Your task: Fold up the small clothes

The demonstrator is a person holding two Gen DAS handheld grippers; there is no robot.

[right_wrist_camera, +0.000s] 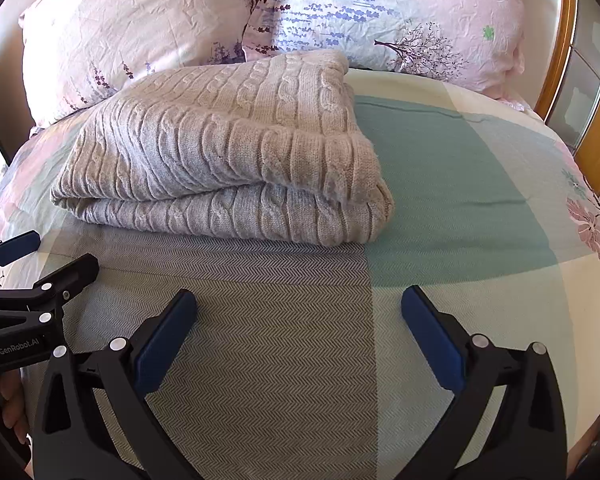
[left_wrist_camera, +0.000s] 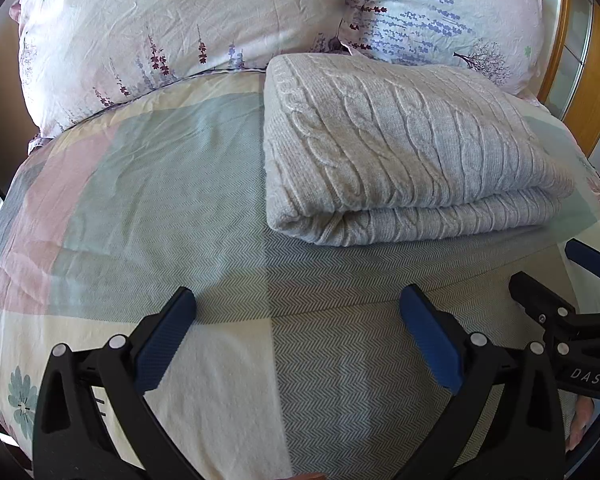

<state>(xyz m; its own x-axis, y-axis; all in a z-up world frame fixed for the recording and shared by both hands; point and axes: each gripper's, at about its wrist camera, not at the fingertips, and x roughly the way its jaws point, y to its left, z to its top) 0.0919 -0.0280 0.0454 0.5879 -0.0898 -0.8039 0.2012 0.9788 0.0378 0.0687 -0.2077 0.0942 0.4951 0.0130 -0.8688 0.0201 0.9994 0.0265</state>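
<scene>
**Nearly done: folded knit lies ahead of two released grippers**

Evidently the fold is made, and the step in hand reads as a final check or tidy. The bed cover (left_wrist_camera: 172, 184), a patchwork of green, pink, cream and grey herringbone, fills the ground under and ahead of both sets of fingers. Beyond it two floral pillows (left_wrist_camera: 172, 20) lean at the far end, with a wooden bed frame (right_wrist_camera: 588, 120) off past the right-hand fingers. The cable-knit sweater (right_wrist_camera: 228, 152) lies folded in a thick stack just ahead of the fingertips, forward and right of the left gripper (left_wrist_camera: 296, 312), forward and left of the right gripper (right_wrist_camera: 298, 312).

Both grippers are spread wide and grasp nothing; each hovers near the cover, short of the garment's near fold.

To finish well, a person would likely press the top layer flat and square the near corner, where the upper edge overhangs slightly. Thick knit springs back, so gentle, even pressure from both sides seems wiser than pinching.
</scene>
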